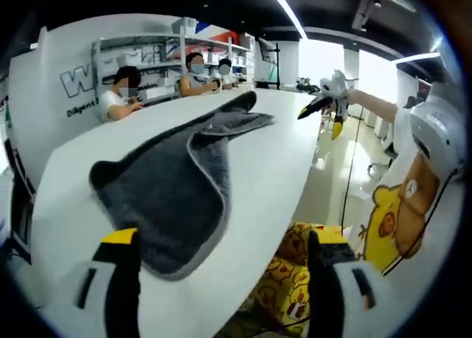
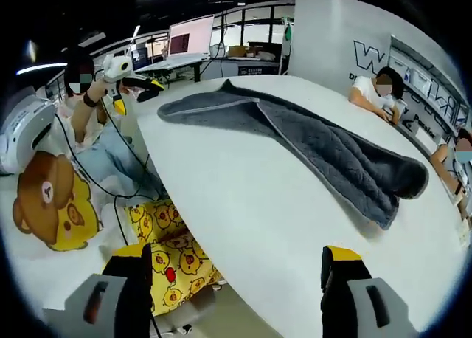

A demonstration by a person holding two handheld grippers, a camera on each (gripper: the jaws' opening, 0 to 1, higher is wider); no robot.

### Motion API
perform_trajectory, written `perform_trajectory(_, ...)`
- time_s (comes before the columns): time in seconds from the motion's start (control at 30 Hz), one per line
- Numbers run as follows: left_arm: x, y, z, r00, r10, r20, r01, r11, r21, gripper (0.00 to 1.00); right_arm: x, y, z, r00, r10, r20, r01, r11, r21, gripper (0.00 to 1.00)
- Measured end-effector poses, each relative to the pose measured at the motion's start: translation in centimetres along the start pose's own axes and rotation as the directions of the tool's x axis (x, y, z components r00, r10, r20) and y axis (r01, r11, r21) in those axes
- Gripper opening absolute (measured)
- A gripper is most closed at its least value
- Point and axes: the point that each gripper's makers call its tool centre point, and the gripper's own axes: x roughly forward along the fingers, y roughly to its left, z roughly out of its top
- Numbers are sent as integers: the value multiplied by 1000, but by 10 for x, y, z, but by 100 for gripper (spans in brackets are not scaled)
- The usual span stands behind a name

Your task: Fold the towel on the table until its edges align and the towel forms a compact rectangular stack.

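While the grey towel lies loosely half-folded along the white table, one layer thrown back over the other with its pale hem running crooked, neither gripper has hold of it. In the left gripper view the cloth stretches from about seven o'clock up toward twelve; in the right gripper view it runs from eleven o'clock across to three. The left gripper hangs released, jaws spread wide, just off the table's near edge, and the right gripper is likewise empty with its jaws parted. The fold looks only begun: edges do not match and the shape is no rectangle. The next move probably calls for each gripper to reach in, pinch a corner and draw the layers square. Seated people work at the far side.
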Motion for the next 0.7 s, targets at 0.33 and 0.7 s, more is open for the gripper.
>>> perform_trajectory(0.33,2,0,-3,1000,-5,-17,6,1000,2,99,-4,-12,0,1000,-14,15,13,1000,7,99)
perform_trajectory(0.7,3,0,-3,1000,0,-27,0,1000,-3,99,-5,-33,2,999,-38,22,38,999,-19,97)
